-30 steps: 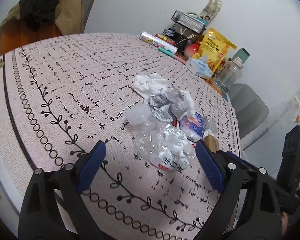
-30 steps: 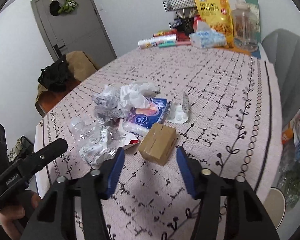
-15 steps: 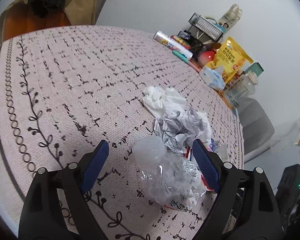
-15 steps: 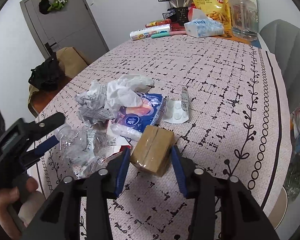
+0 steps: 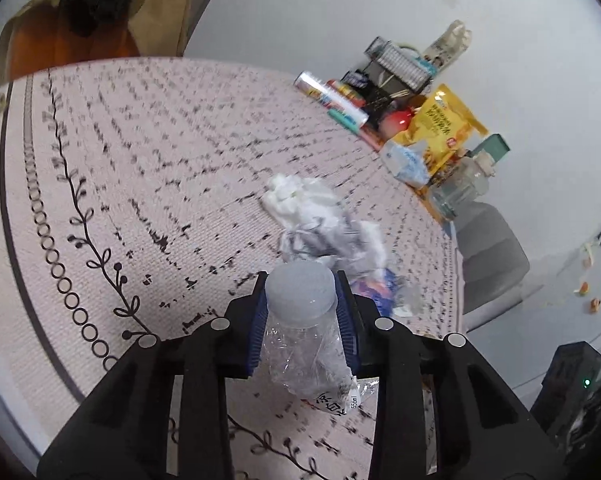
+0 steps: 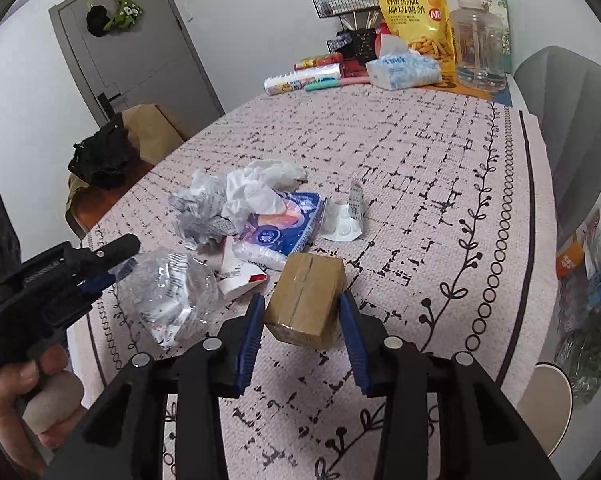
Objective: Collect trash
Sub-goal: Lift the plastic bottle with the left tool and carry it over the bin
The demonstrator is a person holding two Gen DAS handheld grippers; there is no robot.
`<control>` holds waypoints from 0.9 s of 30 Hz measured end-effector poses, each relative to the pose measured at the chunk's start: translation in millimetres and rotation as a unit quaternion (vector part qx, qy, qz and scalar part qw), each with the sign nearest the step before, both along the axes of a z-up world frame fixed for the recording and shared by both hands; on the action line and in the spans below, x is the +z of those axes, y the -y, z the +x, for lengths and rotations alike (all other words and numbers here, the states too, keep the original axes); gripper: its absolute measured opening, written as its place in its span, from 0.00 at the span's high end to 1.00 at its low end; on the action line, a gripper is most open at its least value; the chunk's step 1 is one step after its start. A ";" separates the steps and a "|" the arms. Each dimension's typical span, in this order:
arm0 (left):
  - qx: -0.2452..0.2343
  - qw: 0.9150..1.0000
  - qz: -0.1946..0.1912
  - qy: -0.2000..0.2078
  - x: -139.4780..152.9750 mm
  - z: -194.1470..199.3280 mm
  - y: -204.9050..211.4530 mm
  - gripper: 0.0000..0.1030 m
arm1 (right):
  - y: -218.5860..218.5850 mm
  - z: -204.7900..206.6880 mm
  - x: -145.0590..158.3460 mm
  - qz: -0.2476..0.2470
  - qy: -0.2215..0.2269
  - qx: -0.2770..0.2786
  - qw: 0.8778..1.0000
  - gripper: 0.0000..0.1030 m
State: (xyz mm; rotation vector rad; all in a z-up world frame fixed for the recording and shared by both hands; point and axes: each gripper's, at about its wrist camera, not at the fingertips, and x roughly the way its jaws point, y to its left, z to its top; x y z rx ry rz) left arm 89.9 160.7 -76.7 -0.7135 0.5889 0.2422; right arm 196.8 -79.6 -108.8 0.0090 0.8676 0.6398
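My left gripper [image 5: 301, 312] is shut on a crushed clear plastic bottle [image 5: 304, 336], gripped just below its cap; the bottle also shows in the right wrist view [image 6: 168, 296]. My right gripper [image 6: 302, 320] is shut on a small brown cardboard box [image 6: 306, 300] on the table. Beyond lie crumpled white paper [image 6: 236, 200], a blue wet-wipe pack [image 6: 284, 228], a white blister tray [image 6: 340, 226] and a small red-and-white carton [image 6: 238, 278].
The table wears a patterned pink cloth [image 6: 420, 152]. At its far end stand a yellow snack bag [image 6: 414, 12], a clear jug [image 6: 478, 42], a tissue pack [image 6: 404, 70] and a wire rack [image 6: 348, 0]. A grey chair [image 6: 572, 120] stands right, a bag-draped chair [image 6: 112, 156] left.
My left gripper has closed on the crushed bottle's neck. My right gripper has moved forward and closed on the brown box.
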 end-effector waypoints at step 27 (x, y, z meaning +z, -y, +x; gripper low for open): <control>-0.146 0.984 0.083 0.055 68.1 52.0 151.7 0.69 | 171.4 -1.7 33.9 0.040 0.043 -0.143 0.988 0.63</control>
